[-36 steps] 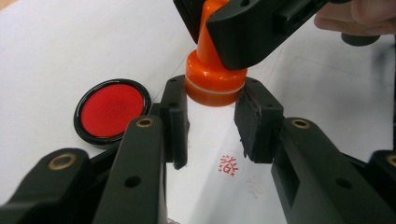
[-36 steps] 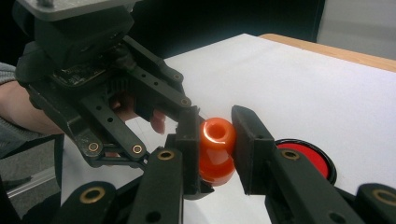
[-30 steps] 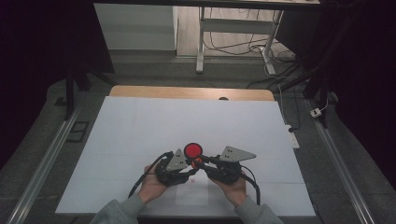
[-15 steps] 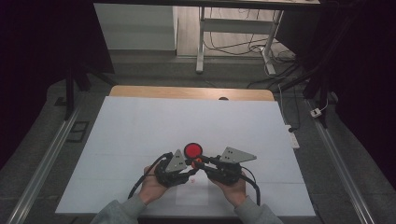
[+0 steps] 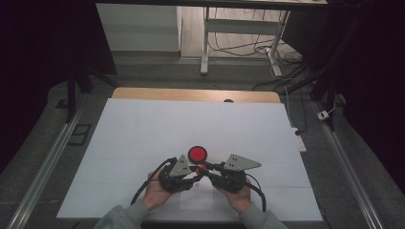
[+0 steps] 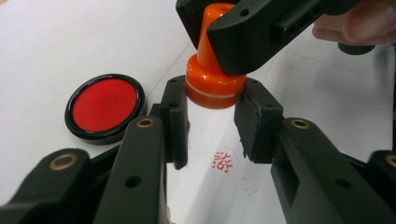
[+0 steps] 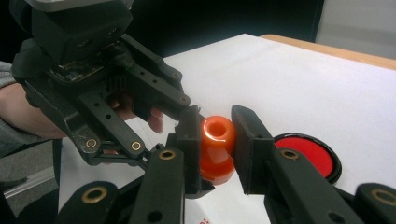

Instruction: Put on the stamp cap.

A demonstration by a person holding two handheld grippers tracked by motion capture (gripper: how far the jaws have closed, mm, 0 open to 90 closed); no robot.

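Orange stamp (image 6: 215, 81) is clamped by both the left gripper (image 6: 212, 123) (base) and right gripper (image 7: 215, 135) (handle); it should be lifted straight, clear of ink pad (image 6: 105, 105) beside.

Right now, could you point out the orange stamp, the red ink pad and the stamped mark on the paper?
orange stamp (image 6: 215, 86), left gripper view, on its wide base.
red ink pad (image 6: 104, 98), left gripper view, on the red middle.
stamped mark (image 6: 222, 162), left gripper view, on the red print.
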